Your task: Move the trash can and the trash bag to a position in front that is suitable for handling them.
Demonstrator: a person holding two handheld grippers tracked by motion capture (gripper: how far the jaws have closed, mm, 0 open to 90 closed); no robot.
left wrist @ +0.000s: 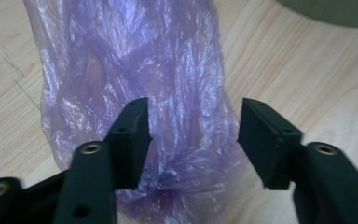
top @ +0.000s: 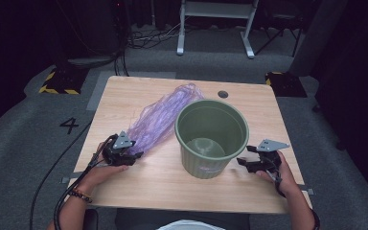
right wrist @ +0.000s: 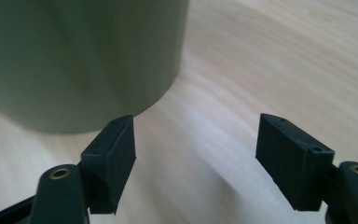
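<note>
A crumpled purple plastic bag (top: pixel 160 117) lies stretched across the wooden table (top: pixel 163 187), from near the far edge toward the left front. My left gripper (top: pixel 136 154) is at the bag's near end. In the left gripper view the bag (left wrist: pixel 168 70) lies bunched between the spread jaws of that gripper (left wrist: pixel 193 135), which stand apart around it. A green bucket (top: pixel 203 165) stands upright and empty at the table's middle right. My right gripper (top: pixel 242 162) hovers low beside the bucket's right base, open with nothing between its fingers (right wrist: pixel 196 149). The bucket's wall (right wrist: pixel 74 56) rises just beyond its left jaw.
A dark round cable hole (top: pixel 223 94) sits near the table's far edge. A white frame (top: pixel 215 28) stands on the floor behind the table, with yellow-and-black blocks (top: pixel 57 81) at the far corners. Bare wood lies in front of the bucket.
</note>
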